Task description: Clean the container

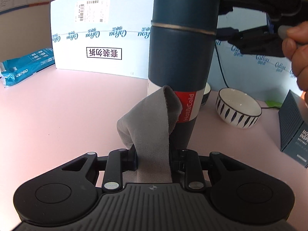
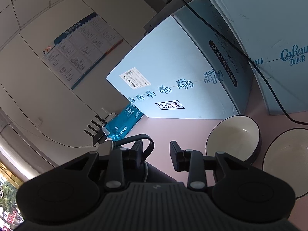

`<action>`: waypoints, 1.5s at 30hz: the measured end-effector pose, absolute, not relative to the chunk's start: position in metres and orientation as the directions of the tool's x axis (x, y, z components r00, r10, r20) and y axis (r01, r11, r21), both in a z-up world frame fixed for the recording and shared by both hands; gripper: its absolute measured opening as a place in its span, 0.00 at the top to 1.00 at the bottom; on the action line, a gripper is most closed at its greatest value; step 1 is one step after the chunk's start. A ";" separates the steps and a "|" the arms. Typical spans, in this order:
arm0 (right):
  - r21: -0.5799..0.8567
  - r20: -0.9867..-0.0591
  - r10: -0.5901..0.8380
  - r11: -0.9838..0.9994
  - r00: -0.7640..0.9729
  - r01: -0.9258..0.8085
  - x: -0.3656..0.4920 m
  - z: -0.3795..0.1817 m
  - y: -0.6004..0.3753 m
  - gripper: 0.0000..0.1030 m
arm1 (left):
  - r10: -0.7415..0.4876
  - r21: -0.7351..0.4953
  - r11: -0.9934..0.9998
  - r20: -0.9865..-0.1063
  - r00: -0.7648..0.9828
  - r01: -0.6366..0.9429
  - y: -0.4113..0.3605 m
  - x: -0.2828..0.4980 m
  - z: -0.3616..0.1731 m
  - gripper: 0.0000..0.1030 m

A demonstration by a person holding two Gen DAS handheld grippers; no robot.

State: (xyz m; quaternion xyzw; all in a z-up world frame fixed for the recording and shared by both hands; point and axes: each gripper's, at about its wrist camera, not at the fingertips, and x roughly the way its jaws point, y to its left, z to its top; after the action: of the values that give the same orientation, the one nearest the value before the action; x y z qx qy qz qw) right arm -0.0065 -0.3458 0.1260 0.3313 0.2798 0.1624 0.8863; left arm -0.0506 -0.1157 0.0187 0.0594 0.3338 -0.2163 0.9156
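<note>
A dark blue insulated bottle (image 1: pixel 182 38) with a red "Hot&Cold" label stands tilted in the middle of the left wrist view. My left gripper (image 1: pixel 154 157) is shut on a grey cloth (image 1: pixel 148 125), which drapes up against the bottle's lower part by the label. At the upper right, my right gripper (image 1: pixel 223 21), in a person's hand (image 1: pixel 296 53), clamps the bottle's upper part. In the right wrist view, the bottle's dark body (image 2: pixel 157 173) fills the gap low between the right gripper's (image 2: pixel 156 154) fingers. Its carry loop (image 2: pixel 148 140) and silver lid show at the left.
Two bowls sit on the pink table, a patterned one (image 1: pixel 238 107) and one behind the bottle (image 1: pixel 207 94); both also show in the right wrist view (image 2: pixel 233 138) (image 2: pixel 284 163). White cartons (image 1: pixel 100 38) line the back, a teal package (image 1: pixel 25 67) lies left, and a dark box (image 1: pixel 292 127) stands right.
</note>
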 end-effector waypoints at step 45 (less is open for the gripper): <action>0.692 -0.387 0.488 0.715 0.783 -0.103 -0.005 0.124 -0.346 0.60 | -0.324 0.145 0.829 -0.664 0.674 0.541 -0.113 -0.059 -0.002 0.84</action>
State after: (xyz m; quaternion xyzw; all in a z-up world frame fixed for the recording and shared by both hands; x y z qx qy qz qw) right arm -0.0053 -0.3460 0.1236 0.3383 0.2840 0.1676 0.8814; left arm -0.0595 -0.1133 -0.0017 0.1671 0.3247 -0.2404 0.8994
